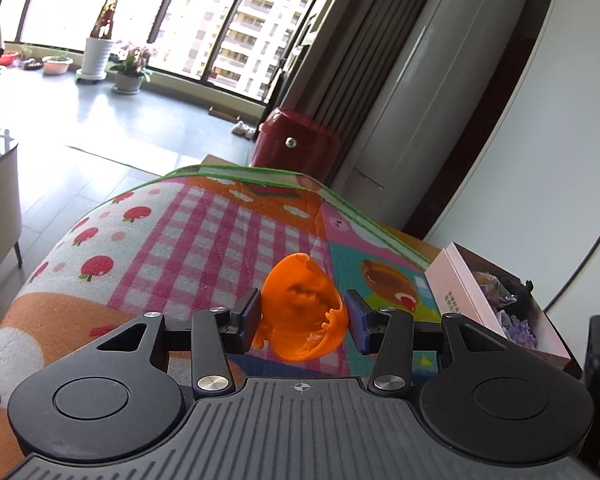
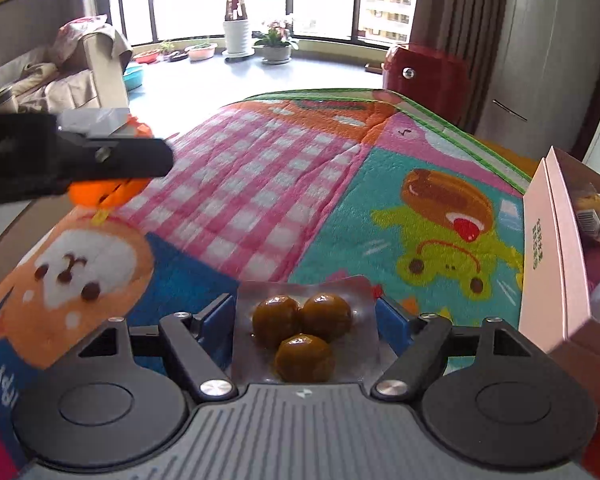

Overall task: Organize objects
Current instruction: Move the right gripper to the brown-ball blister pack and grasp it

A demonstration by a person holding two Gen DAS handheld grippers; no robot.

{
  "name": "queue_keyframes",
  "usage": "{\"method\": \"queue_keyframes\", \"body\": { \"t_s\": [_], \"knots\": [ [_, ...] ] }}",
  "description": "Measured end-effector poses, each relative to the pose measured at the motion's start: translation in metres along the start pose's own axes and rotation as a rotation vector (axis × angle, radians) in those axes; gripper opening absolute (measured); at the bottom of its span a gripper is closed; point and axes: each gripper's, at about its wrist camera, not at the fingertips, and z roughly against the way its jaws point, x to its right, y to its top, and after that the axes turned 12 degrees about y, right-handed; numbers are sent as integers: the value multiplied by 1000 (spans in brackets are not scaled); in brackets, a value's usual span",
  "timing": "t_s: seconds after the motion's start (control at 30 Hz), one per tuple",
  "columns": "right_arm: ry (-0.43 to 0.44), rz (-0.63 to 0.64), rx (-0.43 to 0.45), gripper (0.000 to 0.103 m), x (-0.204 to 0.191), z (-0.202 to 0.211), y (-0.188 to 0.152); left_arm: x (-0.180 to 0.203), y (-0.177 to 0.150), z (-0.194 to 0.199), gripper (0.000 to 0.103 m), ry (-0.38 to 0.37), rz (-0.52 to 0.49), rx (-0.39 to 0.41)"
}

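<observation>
Right wrist view: my right gripper (image 2: 306, 320) straddles the clear pack of brown balls (image 2: 305, 334), jaws apparently not pressing, left of the pink box (image 2: 556, 248); left gripper (image 1: 305, 320) clamps the orange shell (image 1: 305, 308).

One orange translucent plastic shell (image 1: 304, 312). One clear blister pack (image 2: 306, 328) holding three brown balls (image 2: 305, 354). One pink box (image 2: 556, 256), open, with purple and dark bits inside, too jumbled to count. One cartoon play mat (image 2: 260, 192) over the tabletop. Two tongs: left tongs (image 1: 305, 320), right tongs (image 2: 306, 320). One red cabinet (image 1: 296, 144). On the floor by the window, two white potted plants (image 2: 236, 36), one tall and one flowering; low bowls beside them, number unclear.
</observation>
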Motion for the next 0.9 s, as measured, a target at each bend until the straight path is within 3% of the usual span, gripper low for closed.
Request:
{"method": "queue_keyframes", "body": {
  "t_s": [0.17,0.23,0.33,0.5,0.6,0.67,0.7,0.77,0.9],
  "knots": [
    [50,132,-57,78,-9,37,-32,7,-12,-5,50,-36,-8,-38],
    [30,209,-67,86,-13,50,-44,11,-17,-7,50,-55,-21,-56],
    [-56,249,-61,90,-6,65,-58,14,-24,-8,50,-74,-38,-67],
    [-266,155,-12,91,21,77,-71,11,-28,-10,50,-68,-23,-73],
    [-161,-44,15,92,46,91,-79,9,-28,-9,50,-59,-16,-70],
    [-64,-162,42,103,56,97,-88,9,-28,-6,50,-56,-21,-61],
    [-27,-204,59,103,59,97,-93,8,-28,-5,50,-53,-22,-57],
    [-28,-223,111,103,55,95,-97,7,-28,-7,50,-47,-21,-57],
    [-62,-195,105,103,40,80,-88,5,-31,-11,50,-48,-15,-72]
  ]
}}
